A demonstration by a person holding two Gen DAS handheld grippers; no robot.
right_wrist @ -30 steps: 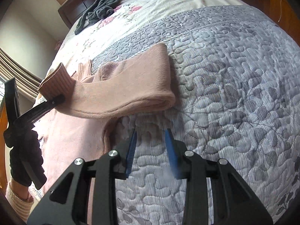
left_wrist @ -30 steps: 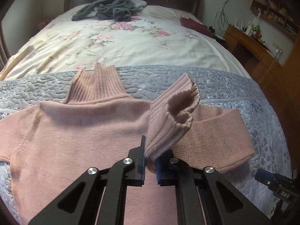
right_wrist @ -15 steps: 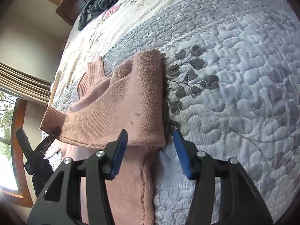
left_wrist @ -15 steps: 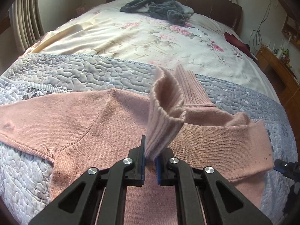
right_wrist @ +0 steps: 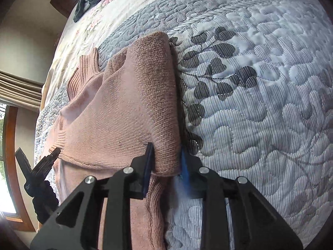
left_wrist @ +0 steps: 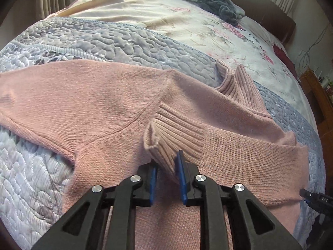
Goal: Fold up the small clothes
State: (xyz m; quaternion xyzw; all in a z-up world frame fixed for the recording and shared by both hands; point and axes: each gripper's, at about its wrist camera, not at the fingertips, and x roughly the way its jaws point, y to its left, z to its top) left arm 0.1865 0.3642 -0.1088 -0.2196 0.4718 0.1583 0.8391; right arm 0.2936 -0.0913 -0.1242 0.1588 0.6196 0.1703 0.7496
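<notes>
Left gripper (left_wrist: 166,174) released beside ribbed cuff (left_wrist: 172,137); right gripper (right_wrist: 165,162) open astride sleeve fold (right_wrist: 164,95), which may spring open if nudged

Both wrist views low, close over the bed, facing its headboard (left_wrist: 276,10) — sharing the pink sweater (left_wrist: 104,108)

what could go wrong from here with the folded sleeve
1. The left claw stands open with the ribbed cuff still between its fingers; pulling back may snag the cuff and undo the sleeve fold.
2. The right claw straddles the folded edge of the pink sweater; closing there may also pinch the grey quilt underneath.
</notes>
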